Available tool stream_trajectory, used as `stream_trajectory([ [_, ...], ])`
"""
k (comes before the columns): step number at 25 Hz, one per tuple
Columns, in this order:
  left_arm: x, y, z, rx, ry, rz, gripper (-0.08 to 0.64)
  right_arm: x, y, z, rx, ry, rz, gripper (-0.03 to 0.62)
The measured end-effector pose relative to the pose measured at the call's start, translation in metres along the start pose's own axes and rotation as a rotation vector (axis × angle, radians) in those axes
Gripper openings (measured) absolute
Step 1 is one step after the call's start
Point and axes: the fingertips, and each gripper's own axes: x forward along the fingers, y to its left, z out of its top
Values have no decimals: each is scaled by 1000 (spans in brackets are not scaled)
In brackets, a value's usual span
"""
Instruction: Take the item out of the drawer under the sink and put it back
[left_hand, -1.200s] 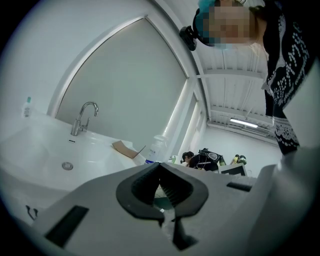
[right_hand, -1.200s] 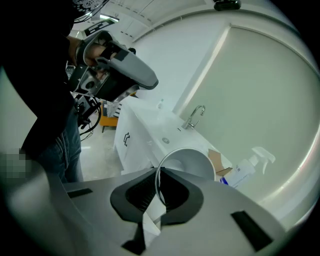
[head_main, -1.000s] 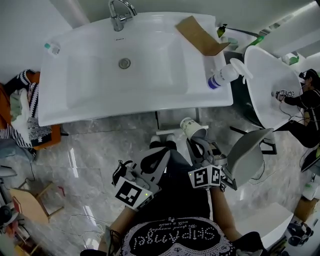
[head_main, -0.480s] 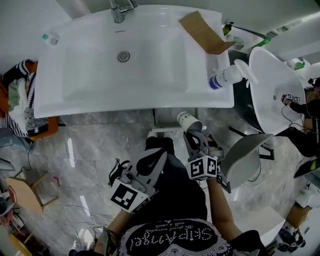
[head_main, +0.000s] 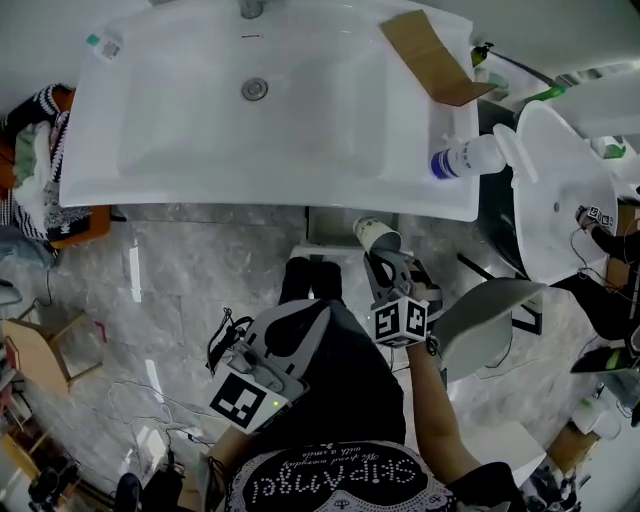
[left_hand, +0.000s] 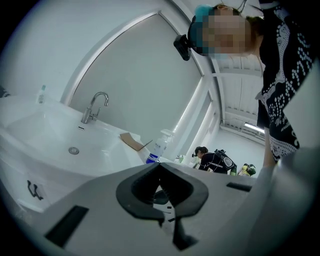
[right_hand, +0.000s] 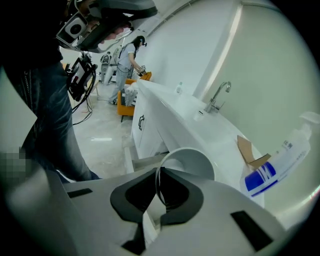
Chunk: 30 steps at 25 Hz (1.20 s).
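Right claw (head_main: 383, 262) is clenched on the paper cup (head_main: 376, 234), one thin wall at the rim pinched between the pads. The cup hangs tilted, just in front of and below the sink (head_main: 200, 130) front edge. Left claw (head_main: 305, 322) is clenched on nothing, well back from the sink by the person's legs.

The drawer (right_hand: 144, 162) under the sink looks pulled out, roughly beneath the cup. My read: this is the put-back leg.

Risks:
- The grip is on a single paper wall, so too much squeeze creases it and any knock twists the cup out.
- The cup is close to the sink's front edge, so it may clip the lip.
- Letting go while it's tilted could make it roll or miss the drawer.
- The left claw is far from the drawer, so closing it comes late.
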Motion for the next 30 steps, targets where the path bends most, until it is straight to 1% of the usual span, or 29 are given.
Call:
stream_trajectory([
  [7, -1, 1, -4, -5, 3, 39, 3, 27, 0, -18, -13, 23, 47, 25],
  [13, 1, 3, -3, 27, -6, 78, 3, 48, 0, -35, -33, 38, 77, 26],
  [17, 7, 1, -8, 15, -1, 80, 3, 64, 1, -43, -45, 56, 107, 25],
  [20, 8, -2, -14, 20, 15, 77, 3, 76, 3, -46, -55, 63, 126, 26],
  [24, 6, -3, -22, 6, 25, 95, 3, 88, 4, -55, -85, 99, 151, 25],
  [30, 6, -3, -34, -12, 36, 114, 3, 107, 4, -73, -85, 137, 185, 25],
])
